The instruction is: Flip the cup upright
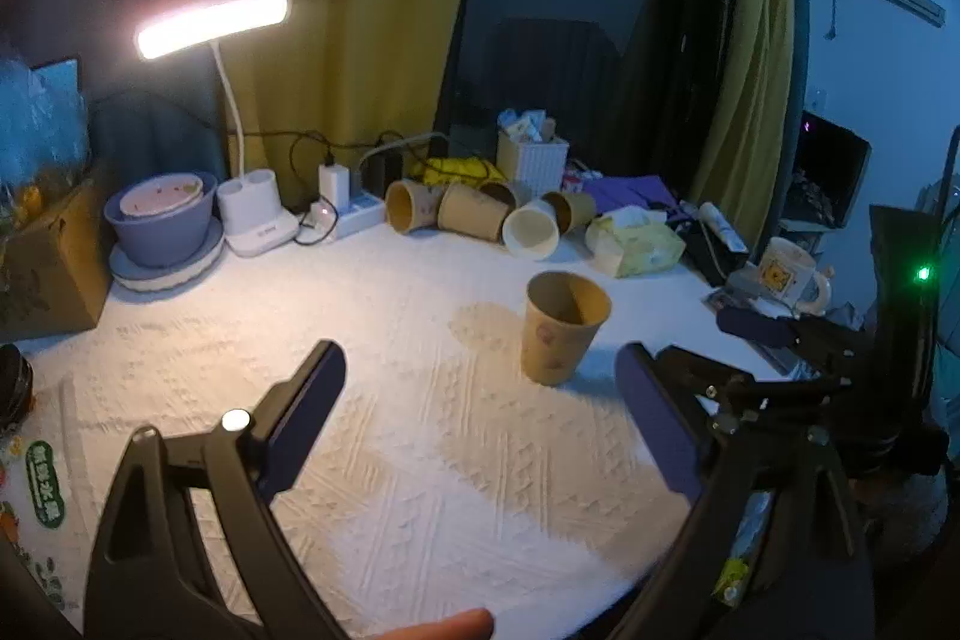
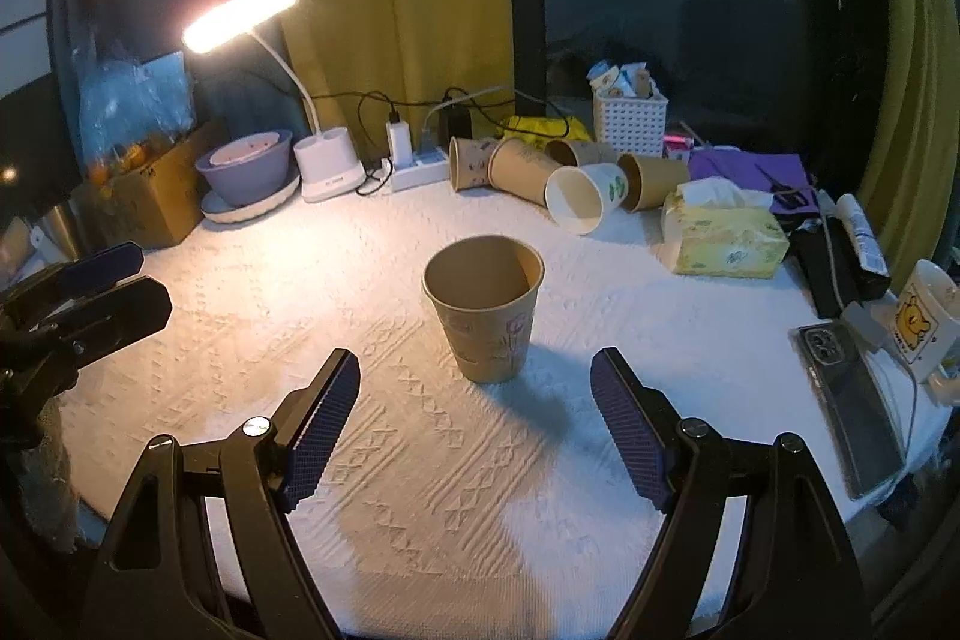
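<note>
The upright brown paper cup (image 2: 483,307) stands mid-frame on the white textured tablecloth (image 2: 420,460), with tipped paper cups (image 2: 564,181) behind it and a lit desk lamp (image 2: 240,15) upper left.

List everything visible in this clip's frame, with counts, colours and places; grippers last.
upright paper cup: 1, brown, table centre
lying cups: about five, brown and one white, back
desk lamp: 1, white, lit, back left
bowl: 1, purple, on plate, left
power strip: 1, white, back
tissue pack: 1, yellow, right
basket: 1, white, back right
mug: 1, white, right edge
phone: 1, dark, right
left gripper: open, empty
right gripper: open, empty
</note>
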